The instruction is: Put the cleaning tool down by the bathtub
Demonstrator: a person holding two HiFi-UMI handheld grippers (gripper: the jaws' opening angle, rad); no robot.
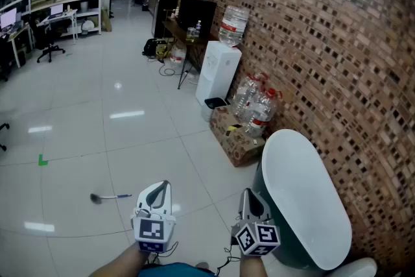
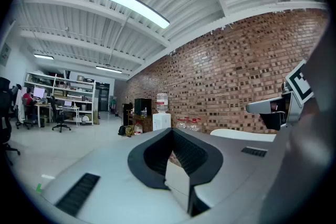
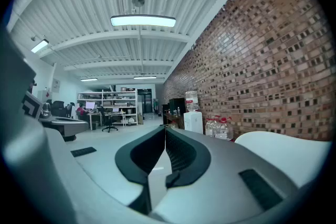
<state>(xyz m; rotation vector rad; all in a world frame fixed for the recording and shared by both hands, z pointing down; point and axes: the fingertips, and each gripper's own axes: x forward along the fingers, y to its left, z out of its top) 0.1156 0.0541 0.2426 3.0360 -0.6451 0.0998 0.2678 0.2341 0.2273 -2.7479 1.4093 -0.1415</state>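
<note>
Cleaning tool (image 1: 110,196) lies well left of the bathtub (image 1: 305,201); left gripper (image 1: 161,185) and right gripper (image 1: 249,193) are both pressed together, empty.

No legible text anywhere

The bathtub (image 1: 303,201) had a smooth white surface, the floor (image 1: 84,126) was of glossy tiles, and the wall (image 1: 337,36) was rough, matt brick.
</note>
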